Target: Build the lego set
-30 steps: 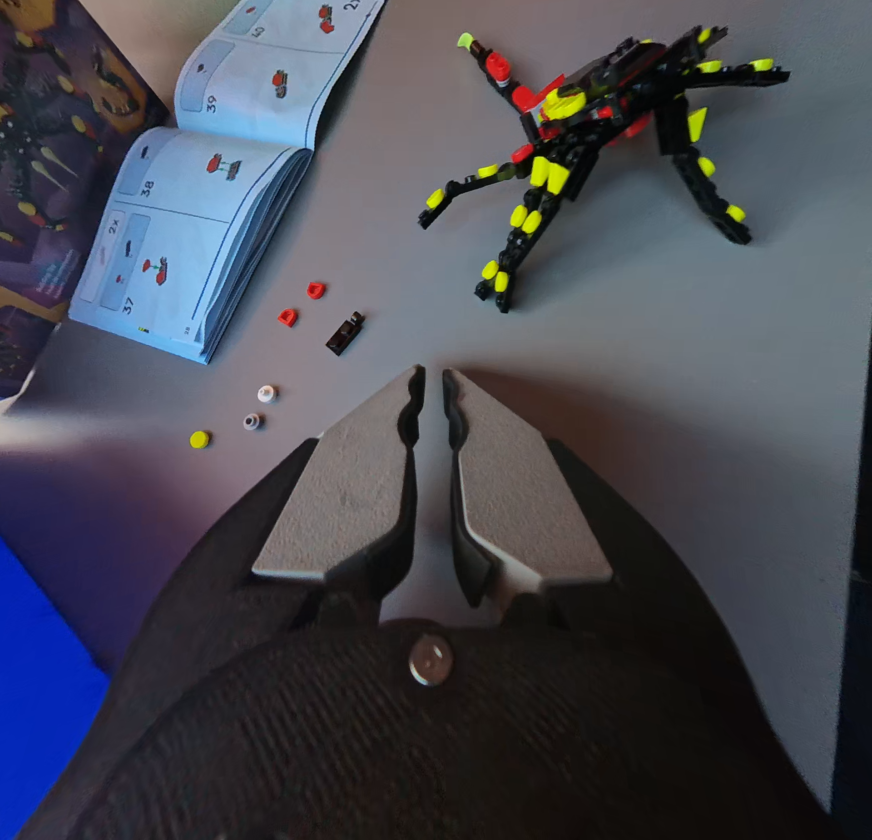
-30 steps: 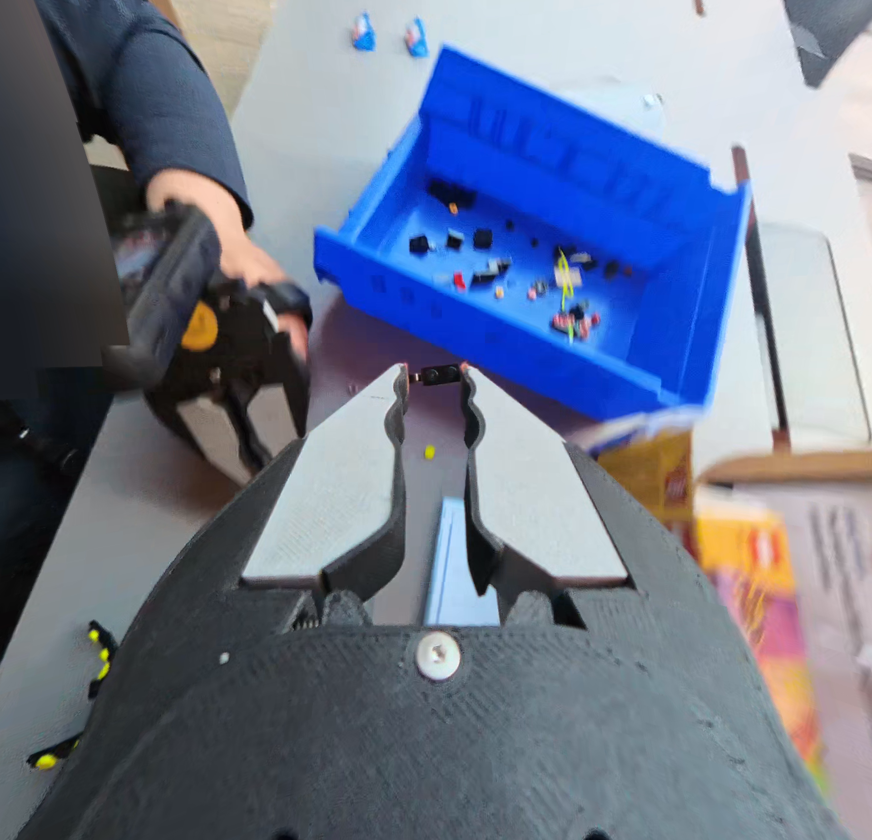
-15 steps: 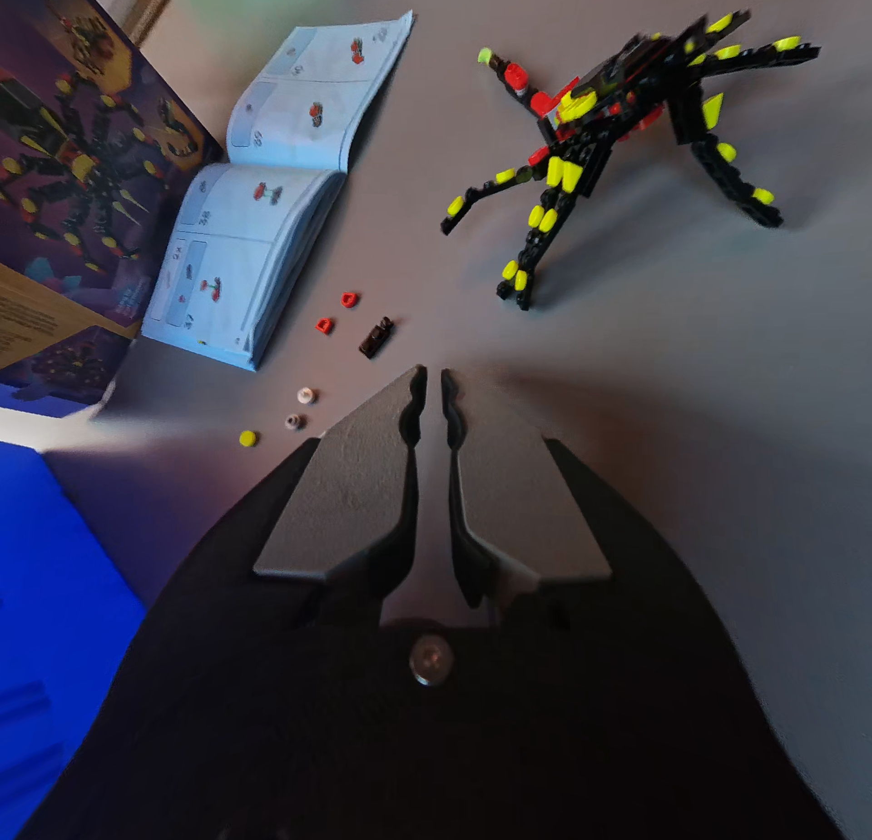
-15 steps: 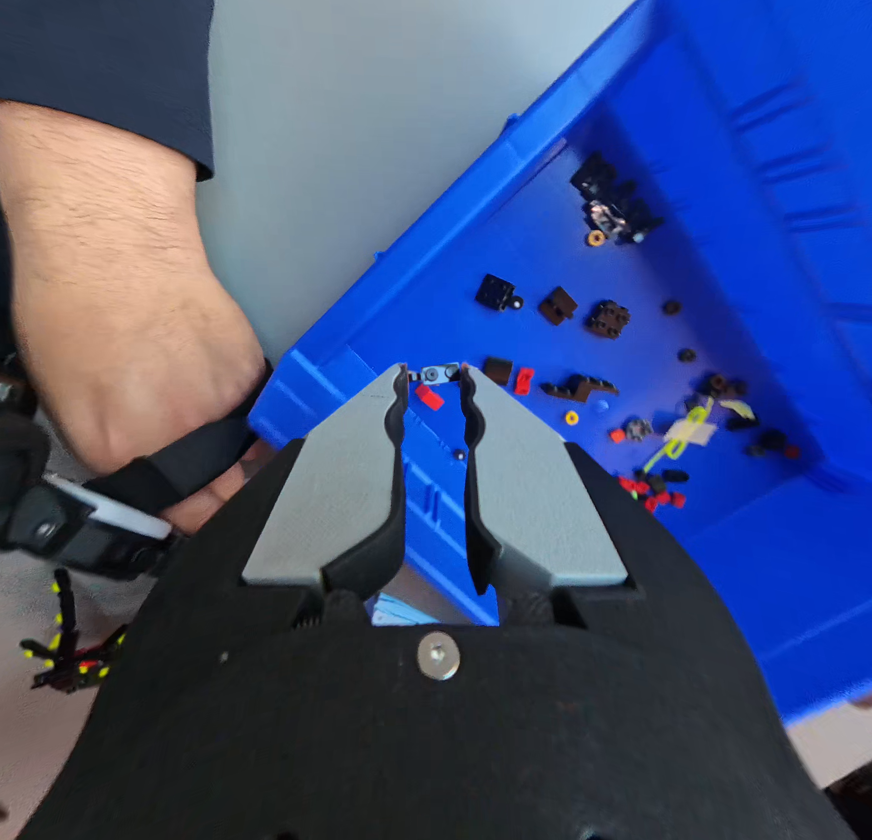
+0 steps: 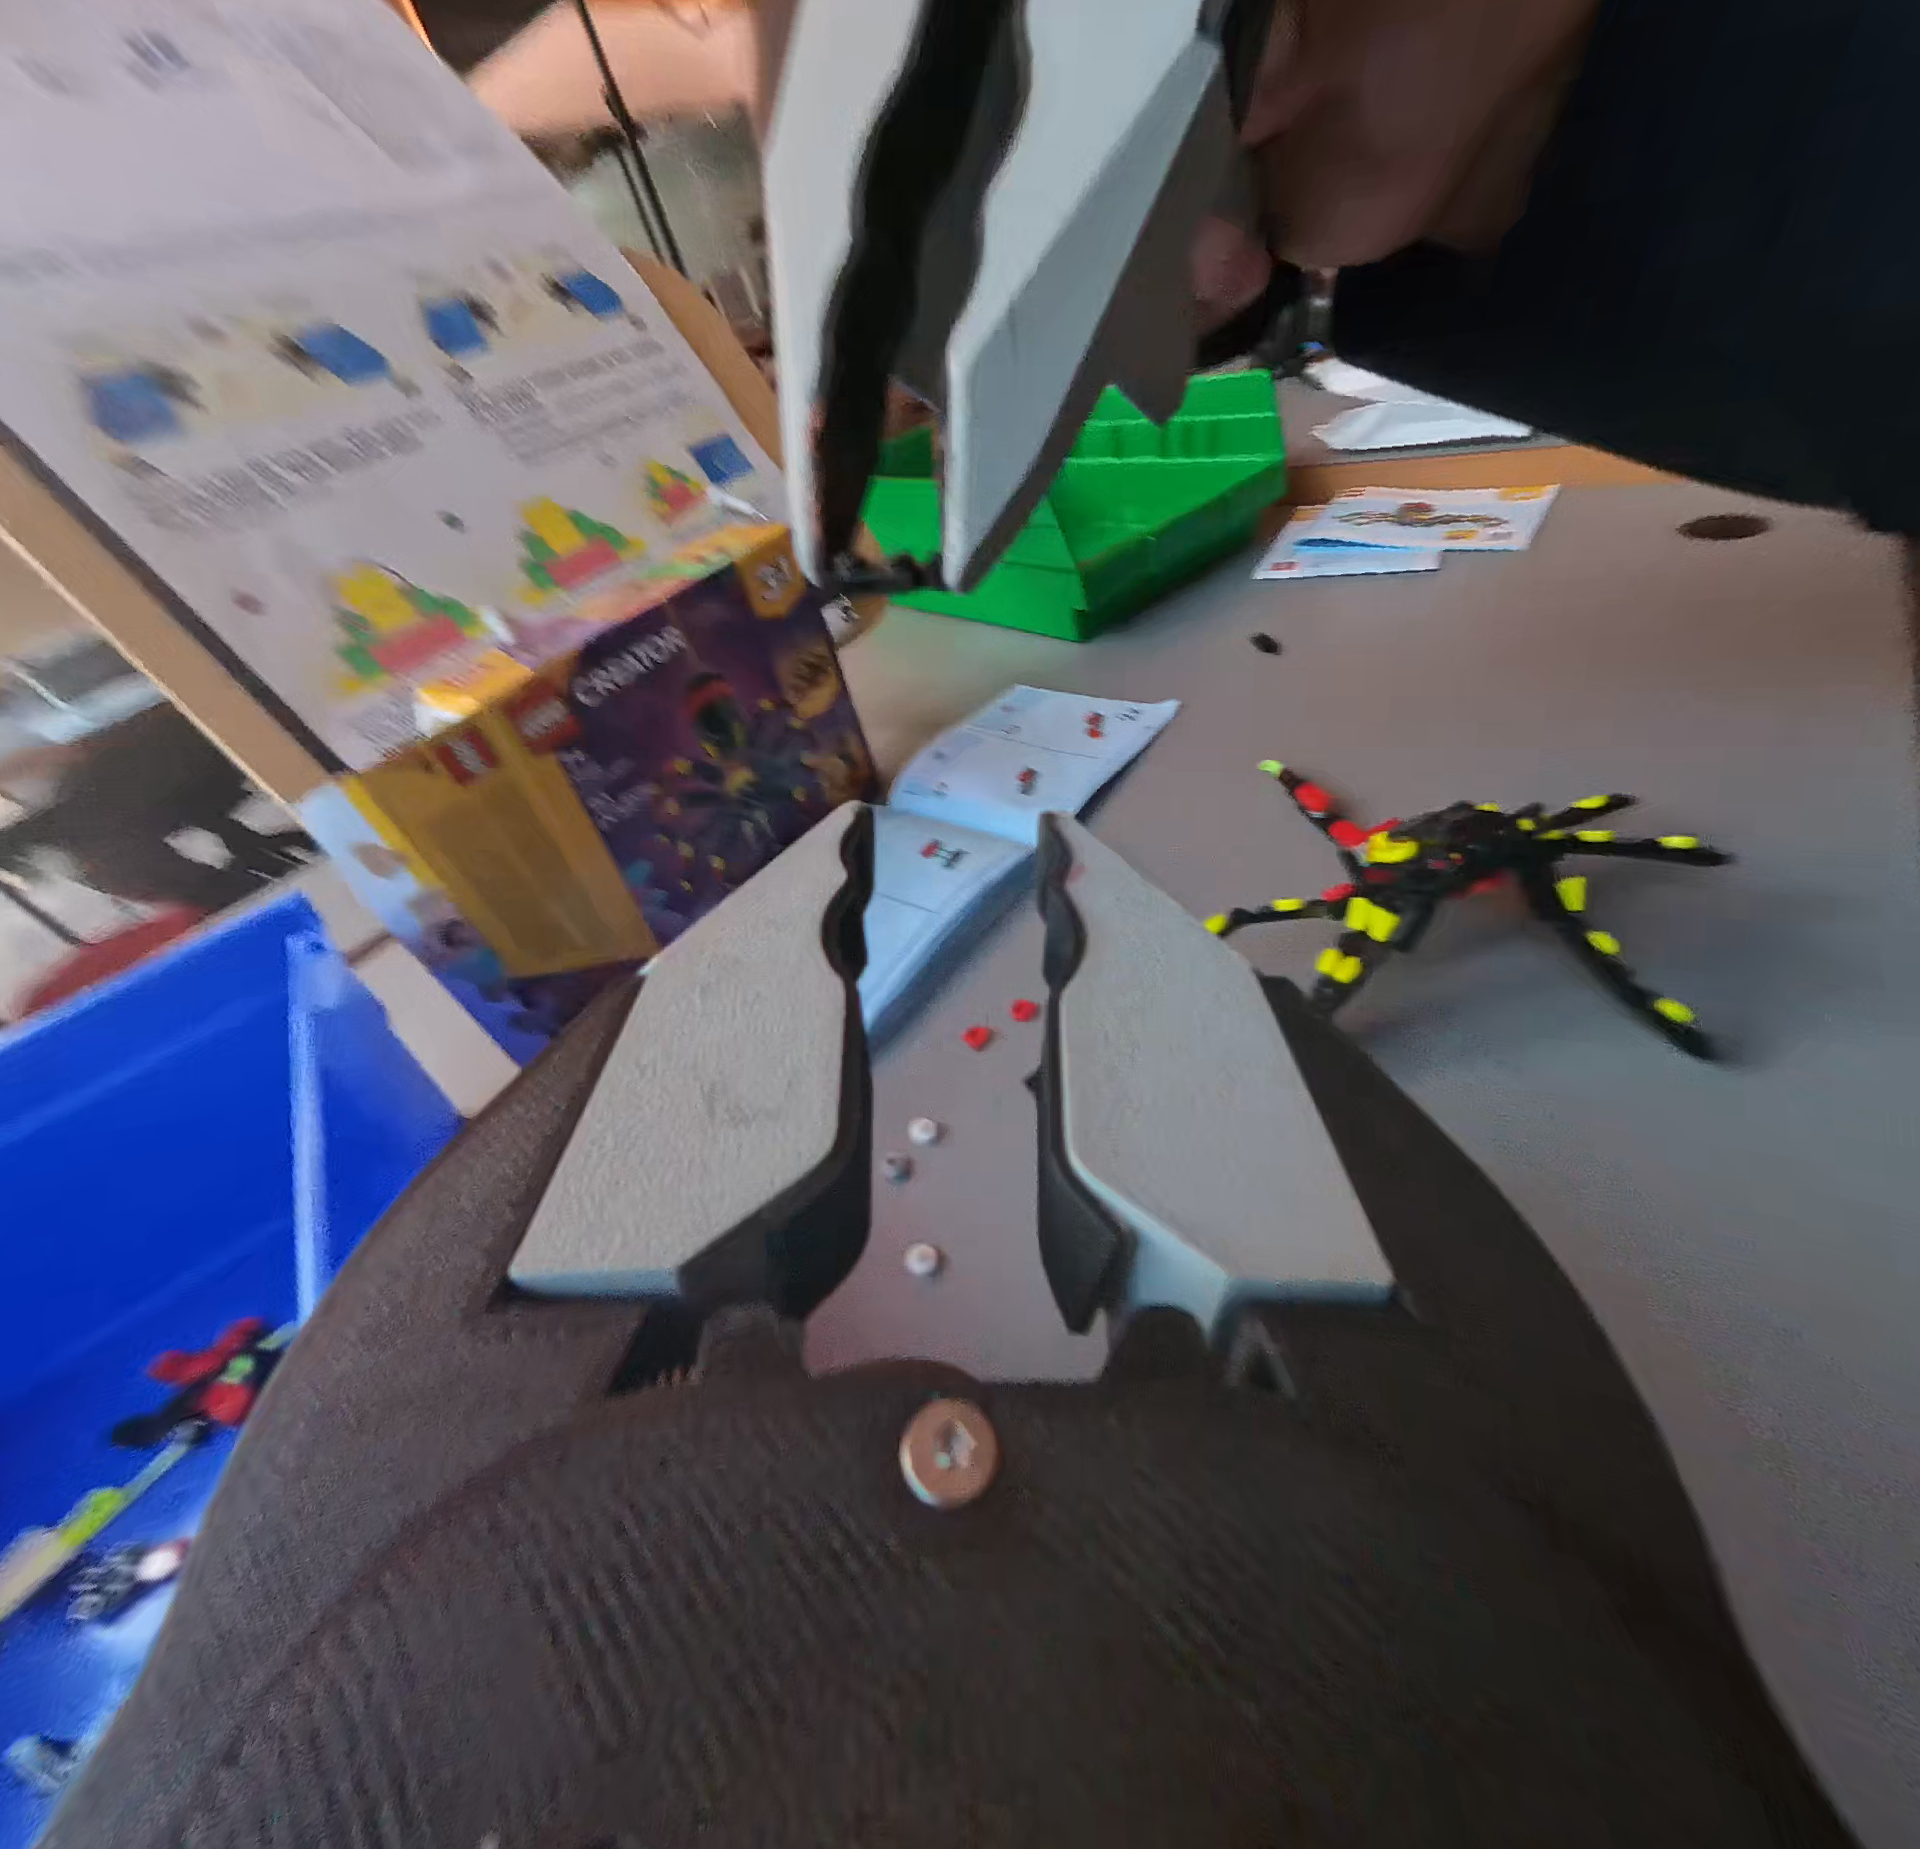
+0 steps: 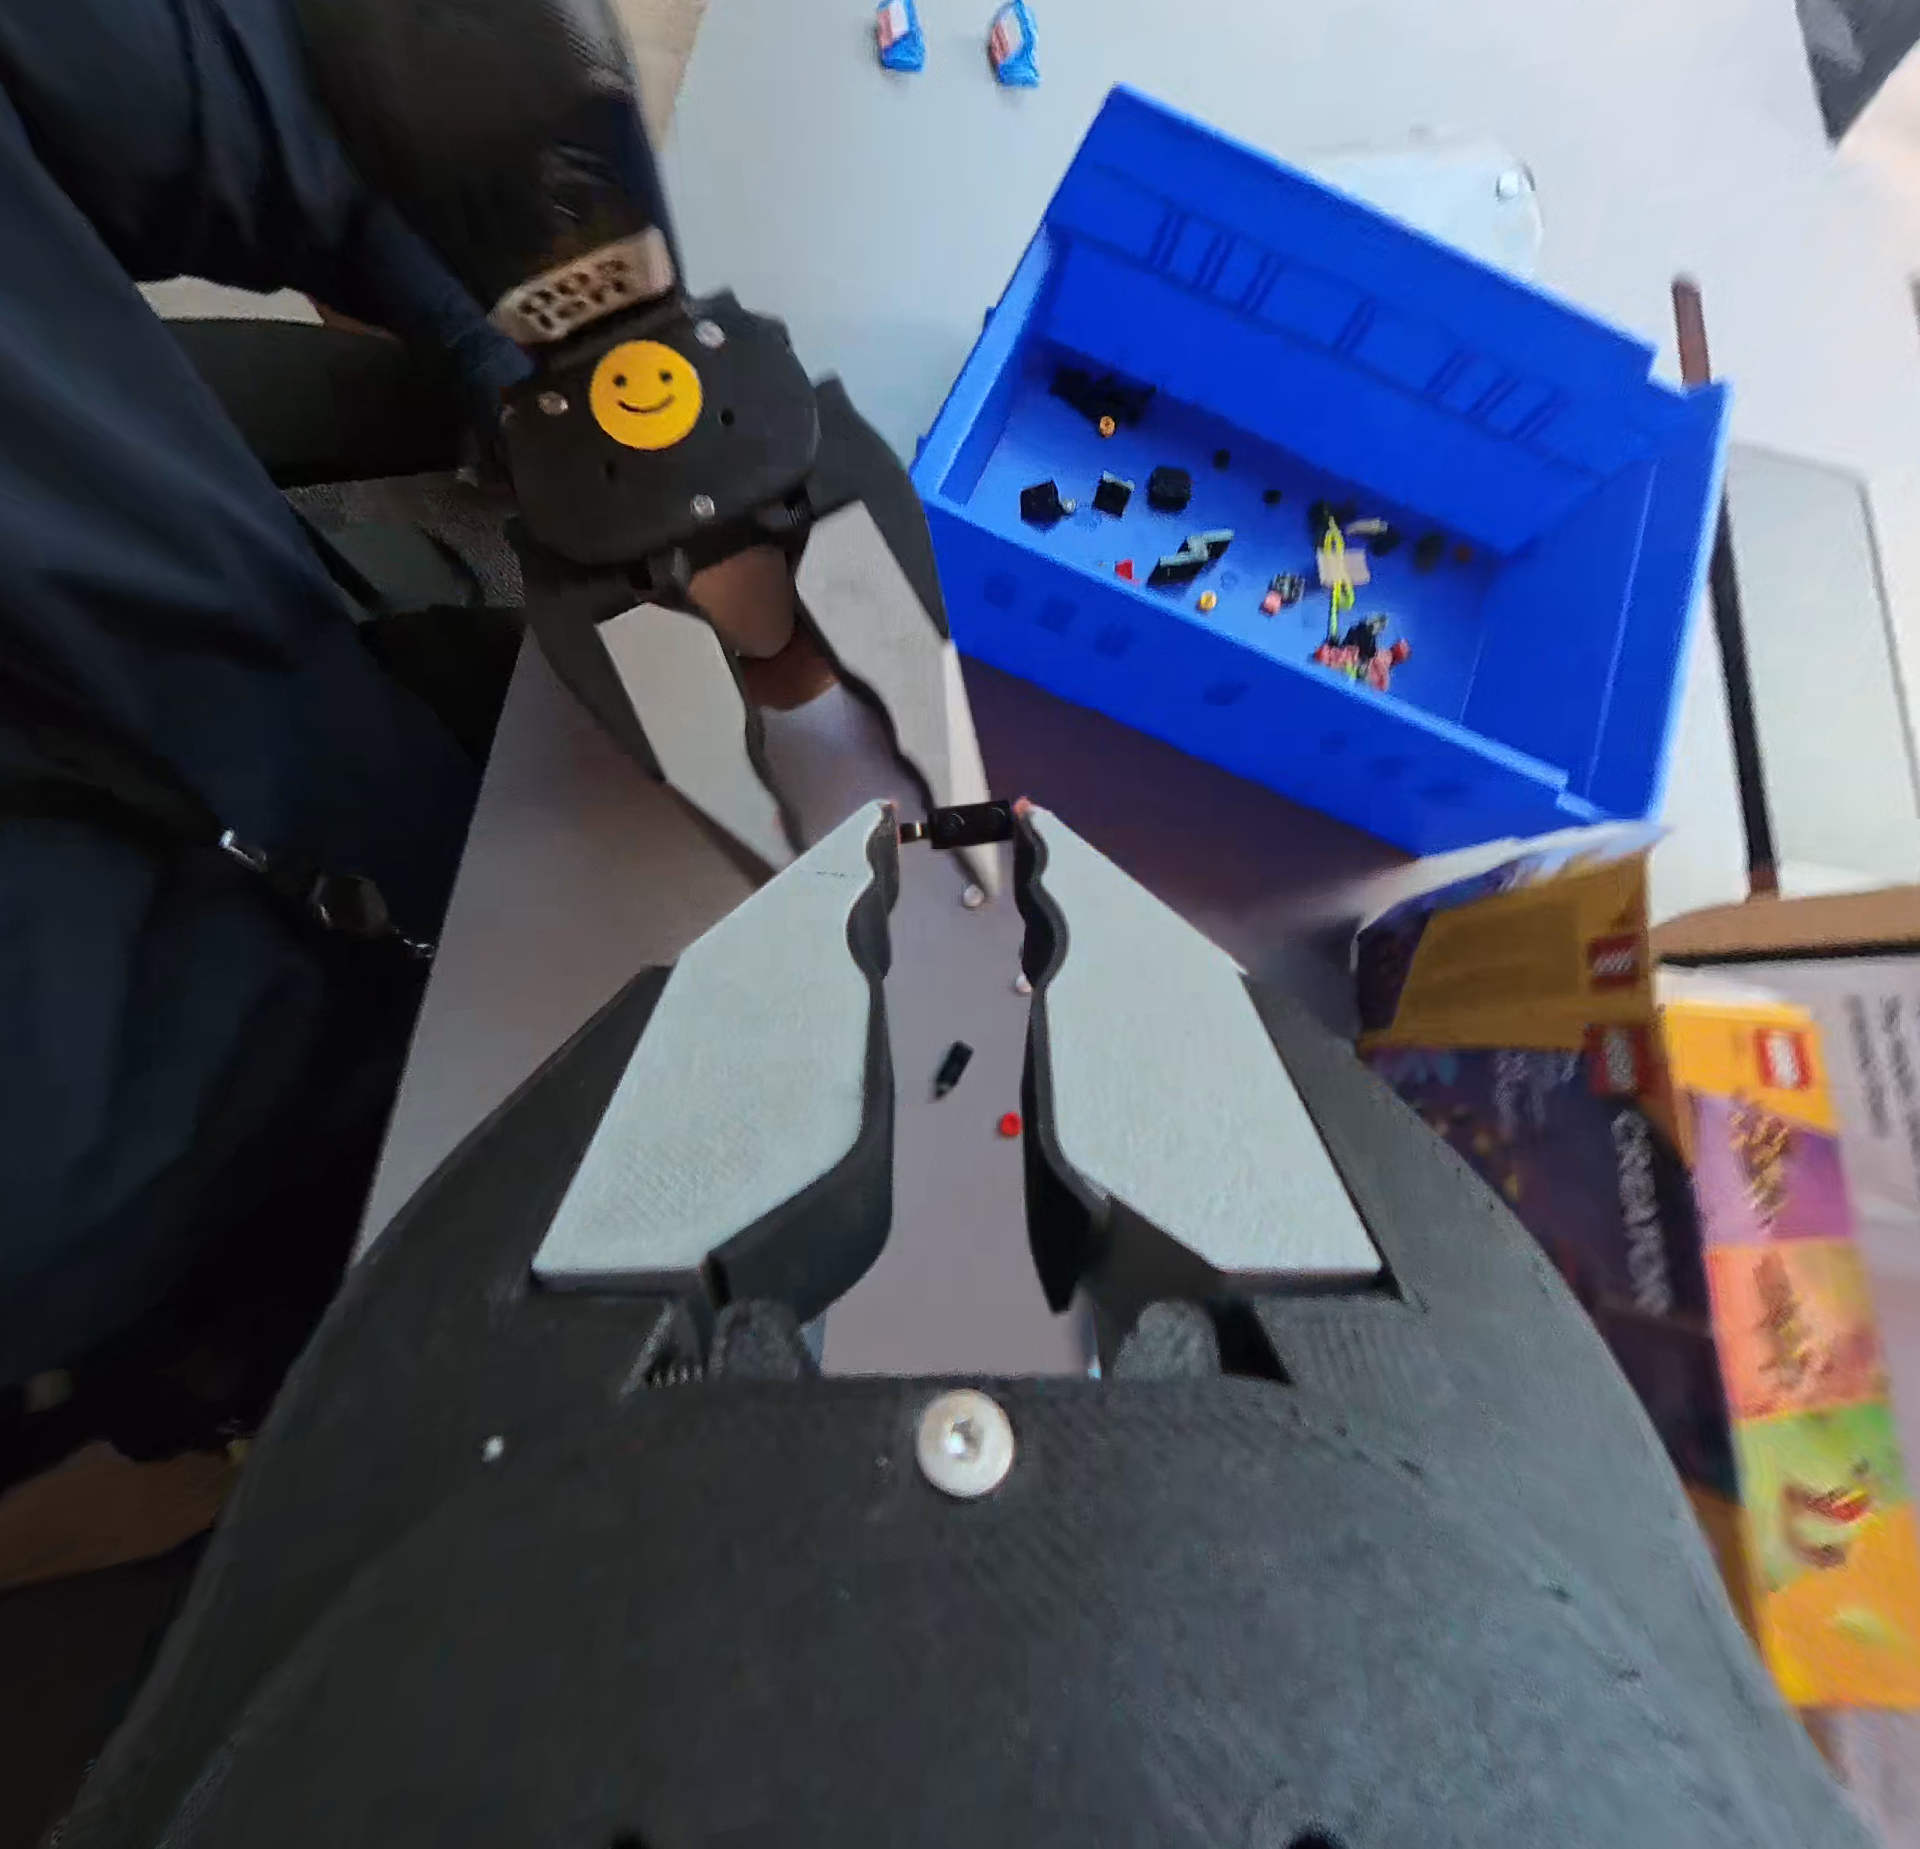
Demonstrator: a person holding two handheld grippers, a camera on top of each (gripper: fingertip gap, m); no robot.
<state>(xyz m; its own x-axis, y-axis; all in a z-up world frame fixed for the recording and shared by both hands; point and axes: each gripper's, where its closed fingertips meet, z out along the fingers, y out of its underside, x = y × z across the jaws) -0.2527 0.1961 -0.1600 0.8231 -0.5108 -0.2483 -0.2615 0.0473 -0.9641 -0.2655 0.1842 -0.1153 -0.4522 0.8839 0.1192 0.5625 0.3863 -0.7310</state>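
My right gripper [image 6: 954,823] is shut on a small black lego piece [image 6: 966,825]. In the left wrist view it [image 5: 896,568] hangs point-down above the table with the piece [image 5: 878,575] at its tips. My left gripper [image 5: 953,843] is open and empty, low over the table, just below and in front of the right one. Its fingers [image 6: 686,698] reach up close to the held piece in the right wrist view. The black, yellow and red spider model [image 5: 1455,864] stands on the grey table [image 5: 1558,1228] to the right.
Loose red studs [image 5: 977,1038], small round pieces [image 5: 922,1131] and a black piece [image 6: 951,1067] lie between my fingers. The open instruction booklet [image 5: 997,760], lego box [image 5: 665,791] and blue parts bin [image 6: 1299,739] lie to the left. A green object [image 5: 1143,490] stands farther back.
The right gripper carried the black piece from over the blue bin to above the table in front of the left gripper. The left gripper tilted up and opened wider.
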